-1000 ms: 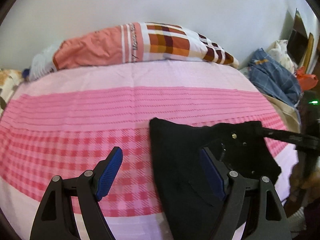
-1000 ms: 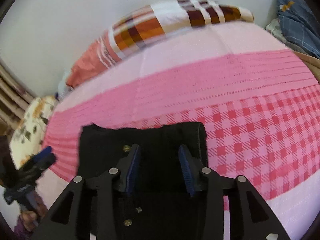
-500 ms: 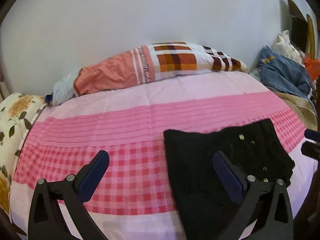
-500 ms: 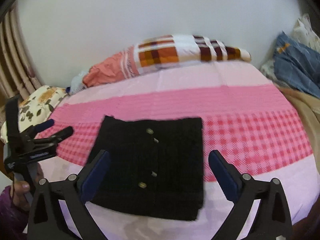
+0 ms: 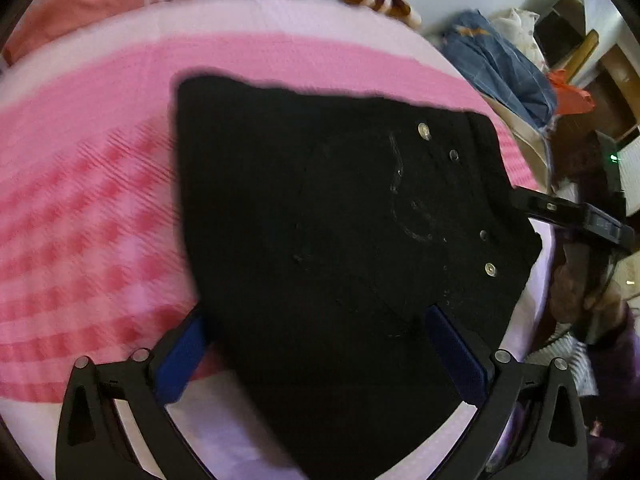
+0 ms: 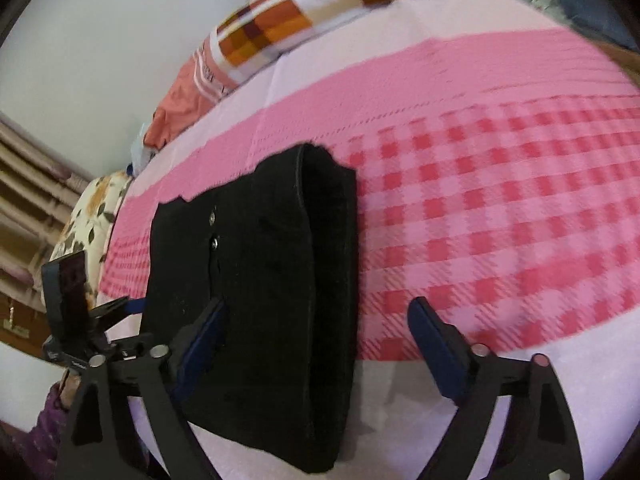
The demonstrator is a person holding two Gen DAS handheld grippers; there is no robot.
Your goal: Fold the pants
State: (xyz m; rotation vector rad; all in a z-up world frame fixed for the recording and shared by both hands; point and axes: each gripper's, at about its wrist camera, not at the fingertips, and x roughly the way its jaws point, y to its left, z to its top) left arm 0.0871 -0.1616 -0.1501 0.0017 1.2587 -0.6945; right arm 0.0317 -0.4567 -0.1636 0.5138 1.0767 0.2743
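— Nearest first, from the left side?
— Left tongs (image 5: 316,344) spread wide, holding nothing, low over the near edge of the pants (image 5: 320,220). One blue pad at about 7 o'clock just off the cloth's left edge, the other at about 5 o'clock over the cloth itself.

— And the right side?
— Right tongs (image 6: 316,340) also spread wide and empty. Left pad over the black cloth near the row of buttons, right pad out over bare bedspread (image 6: 500,220). Thick folded edge of the pants (image 6: 260,280) sitting between the two pads.

— Where exactly are the pants?
— Flat on the bed, already folded into a compact dark block, close to the near edge of the mattress. Long axis running from 6 toward 12 o'clock in the right view, so straight ahead of those tongs. In the left view, spreading from 6 up toward 1 o'clock, buttons toward 2 o'clock.

— Which side closer for a next fold?
— Hard to separate; both right on top of the near edge. Probably a matter of closing on that edge and carrying it toward 12 o'clock, or simply smoothing. Blur in both views, so fine contact not readable.

— Farther back?
— More pink checked bedspread, then a striped and checked pillow (image 6: 320,12) at 12 o'clock against the wall. Heap of blue clothes (image 5: 496,64) at 2 o'clock in the left view.
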